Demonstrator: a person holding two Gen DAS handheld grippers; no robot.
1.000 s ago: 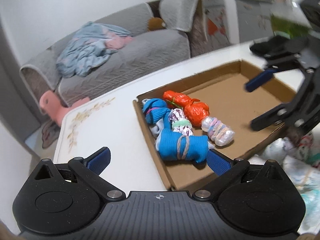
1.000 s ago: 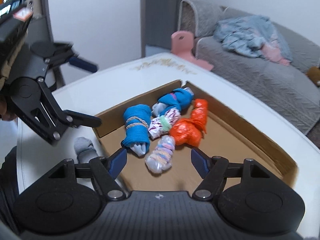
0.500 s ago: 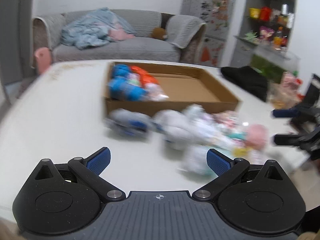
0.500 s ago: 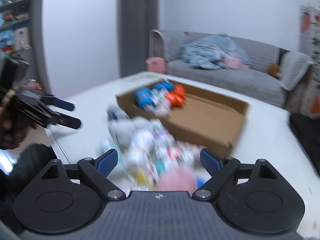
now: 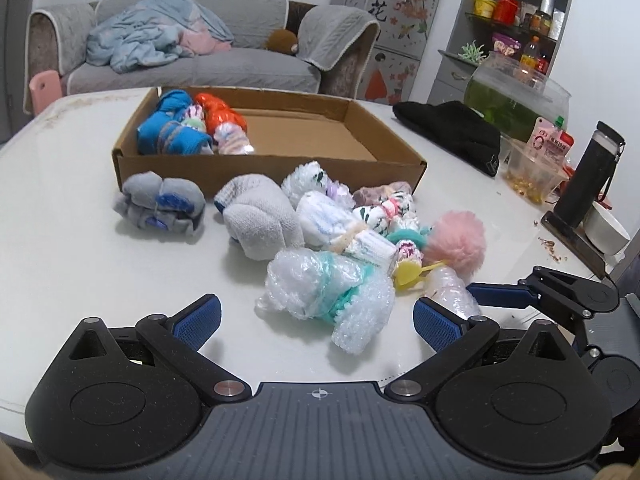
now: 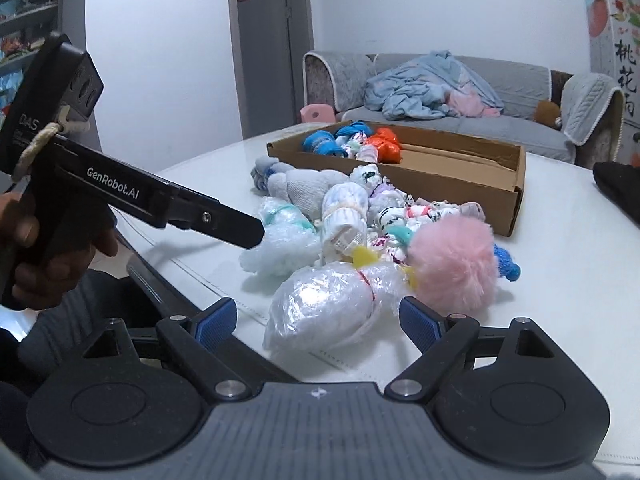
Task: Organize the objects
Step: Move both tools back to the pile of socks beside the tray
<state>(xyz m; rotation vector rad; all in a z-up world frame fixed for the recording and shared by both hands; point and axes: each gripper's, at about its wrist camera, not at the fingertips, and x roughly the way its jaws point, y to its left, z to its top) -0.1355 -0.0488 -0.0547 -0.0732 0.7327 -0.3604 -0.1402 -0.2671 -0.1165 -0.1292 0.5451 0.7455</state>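
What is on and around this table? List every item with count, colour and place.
cardboard box: 1, brown, far side of table, right part bare
bundles in box: about five; blue, orange, pastel; left end
loose bundles: roughly ten; grey, white, patterned; heaped before the box
bubble-wrap bundle: 1, clear with teal band, nearest left gripper
plastic-wrapped bundle: 1, clear, between right gripper's fingers, untouched
pompom: 1, pink, heap's right edge
black cloth: 1, right of box
fish tank: 1, green water, far right
sofa: 1, grey, behind
left gripper: open, empty
right gripper: open, empty
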